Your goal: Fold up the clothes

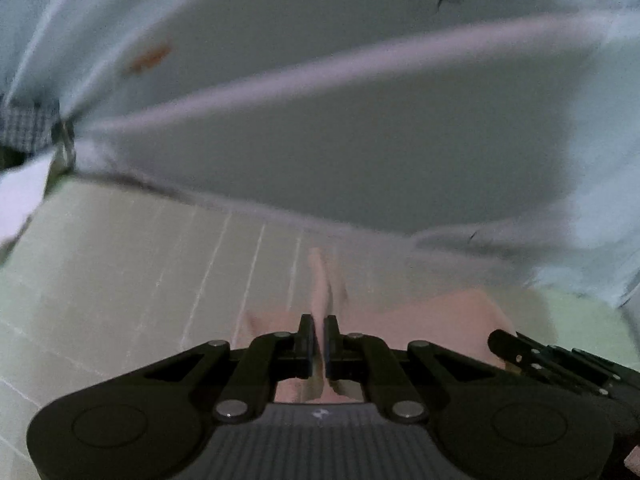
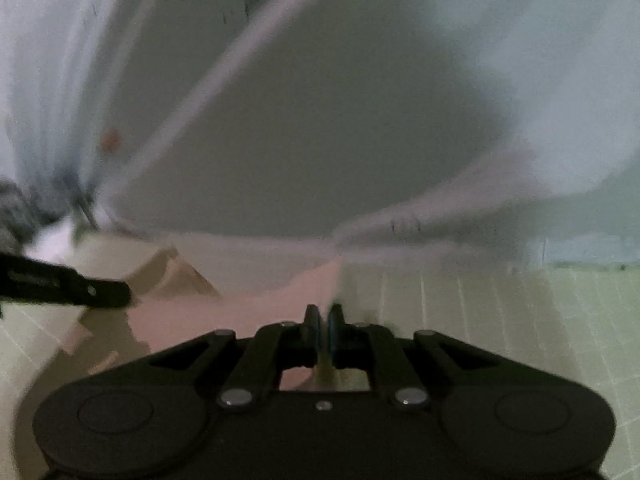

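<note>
A pale pink garment lies on a light green gridded mat. My left gripper is shut on a raised fold of the pink garment. In the right wrist view the same garment spreads to the left, and my right gripper is shut on its edge. The right gripper's body shows at the lower right of the left wrist view. The left gripper's finger shows at the left of the right wrist view. Both views are blurred.
A large pale blue-white cloth with small orange and dark marks fills the upper part of both views. A checked fabric shows at the far left. The gridded mat extends to the right.
</note>
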